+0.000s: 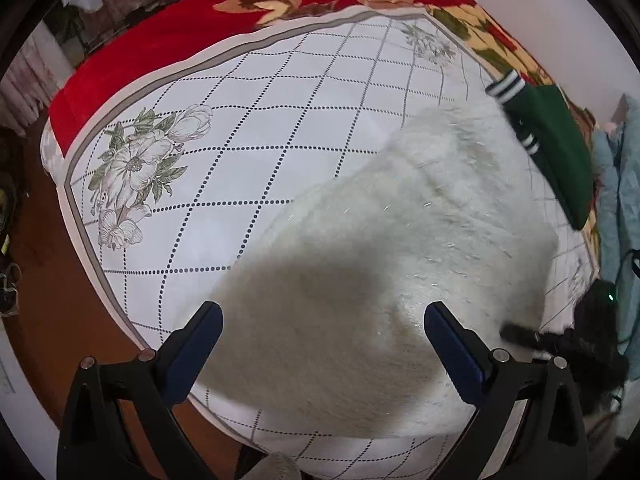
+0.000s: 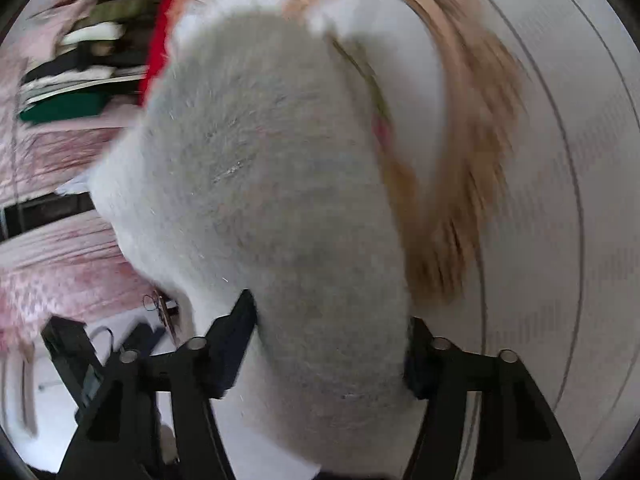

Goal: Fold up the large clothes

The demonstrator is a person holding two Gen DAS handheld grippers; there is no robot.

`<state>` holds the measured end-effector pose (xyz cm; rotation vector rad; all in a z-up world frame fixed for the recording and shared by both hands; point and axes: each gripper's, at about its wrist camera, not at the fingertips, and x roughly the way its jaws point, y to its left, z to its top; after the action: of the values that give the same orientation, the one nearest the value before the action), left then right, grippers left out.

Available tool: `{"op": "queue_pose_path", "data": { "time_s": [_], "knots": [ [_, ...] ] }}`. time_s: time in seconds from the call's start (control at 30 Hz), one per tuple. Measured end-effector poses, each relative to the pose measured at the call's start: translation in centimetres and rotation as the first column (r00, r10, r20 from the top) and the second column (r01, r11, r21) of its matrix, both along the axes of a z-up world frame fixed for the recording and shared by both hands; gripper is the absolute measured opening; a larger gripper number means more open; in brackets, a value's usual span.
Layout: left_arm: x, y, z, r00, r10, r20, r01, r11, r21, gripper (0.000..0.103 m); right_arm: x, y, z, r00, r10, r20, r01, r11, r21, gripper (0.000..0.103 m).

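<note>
The white fluffy garment (image 1: 400,248) is seen bunched near the bed's (image 1: 280,92) near edge, no neat fold made. The left gripper (image 1: 322,344) hangs released above it; the right gripper (image 2: 330,344) seems clamped on a thick bundle (blurred). Most folding is judged left.

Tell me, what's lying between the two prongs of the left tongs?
The fluffy white garment spreads below the left tongs, shown in the left wrist view.

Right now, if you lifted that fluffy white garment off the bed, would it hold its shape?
Probably not. The fluffy white garment lies slumped in soft mounds on the bed cover, so it would likely sag. Its thick pile suggests bulky but fairly light, and not slippery.
</note>
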<state>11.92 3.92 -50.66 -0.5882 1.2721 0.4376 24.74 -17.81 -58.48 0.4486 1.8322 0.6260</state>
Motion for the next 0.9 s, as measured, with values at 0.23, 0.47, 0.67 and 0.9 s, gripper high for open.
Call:
{"op": "queue_pose_path", "data": {
  "time_s": [0.23,0.47,0.67,0.9],
  "knots": [
    [1.2,-2.2,-1.2,0.998,-0.035,-0.043,0.038,0.997,0.070,0.103,0.9,-2.0,10.1,0.959,0.006,0.284,0.047,0.983,-0.179,0.072],
    [-0.1,-3.9,-5.7,0.990,-0.086,-0.113,0.097,0.990,0.101,0.103,5.0,12.9,8.0,0.910,0.290,0.297,-0.256,0.955,-0.151,0.064],
    [-0.3,-2.7,-5.8,0.994,-0.059,-0.094,0.063,0.997,0.048,0.103,5.6,21.3,4.0,0.829,0.456,0.324,-0.322,0.863,-0.390,0.065],
    [-1.0,0.6,0.6,1.000,0.007,0.011,-0.007,0.999,0.033,0.103,7.1,14.1,10.2,0.900,0.270,0.342,-0.224,0.960,-0.168,0.073]
  ]
}}
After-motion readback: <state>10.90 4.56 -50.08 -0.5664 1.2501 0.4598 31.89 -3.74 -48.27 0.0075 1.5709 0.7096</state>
